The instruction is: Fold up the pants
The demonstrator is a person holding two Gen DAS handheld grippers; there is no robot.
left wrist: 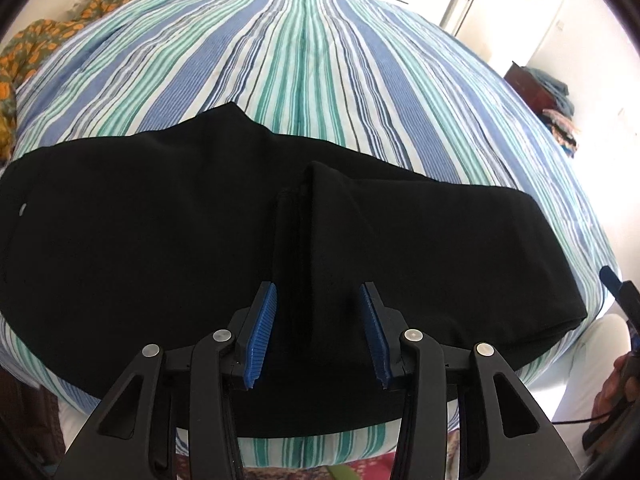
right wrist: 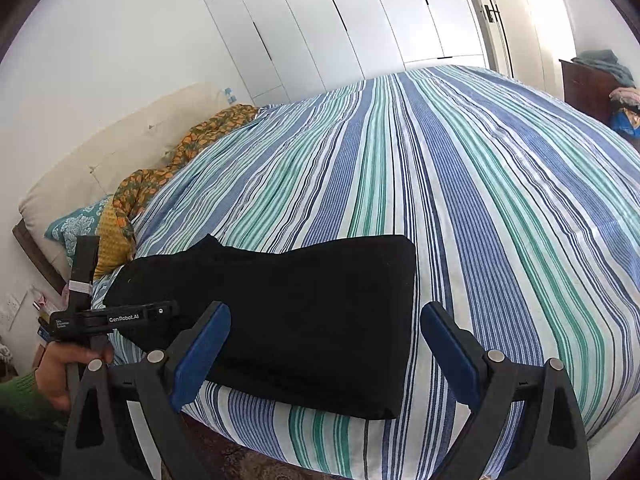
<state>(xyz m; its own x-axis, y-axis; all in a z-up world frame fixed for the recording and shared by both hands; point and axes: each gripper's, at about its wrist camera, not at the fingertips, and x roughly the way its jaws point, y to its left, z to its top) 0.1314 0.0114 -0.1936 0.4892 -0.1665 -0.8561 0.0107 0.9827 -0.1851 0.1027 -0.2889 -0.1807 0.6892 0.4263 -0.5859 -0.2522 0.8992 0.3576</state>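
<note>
Black pants (left wrist: 160, 248) lie folded along the near edge of the striped bed (left wrist: 304, 80); they also show in the right wrist view (right wrist: 300, 320). A raised crease runs up the middle of the cloth. My left gripper (left wrist: 318, 300) is open and empty, hovering just above the pants at that crease. My right gripper (right wrist: 324, 328) is open and empty, above the right end of the pants by the bed's edge. The left gripper's body (right wrist: 116, 316) shows at the left of the right wrist view, and the right gripper's edge (left wrist: 624, 296) at the right of the left wrist view.
An orange patterned blanket (right wrist: 172, 164) and a teal pillow (right wrist: 76, 224) lie at the head of the bed by a cream headboard (right wrist: 104, 160). White wardrobe doors (right wrist: 340, 20) stand beyond. A dark wooden cabinet with clothes (right wrist: 592, 88) stands at the right.
</note>
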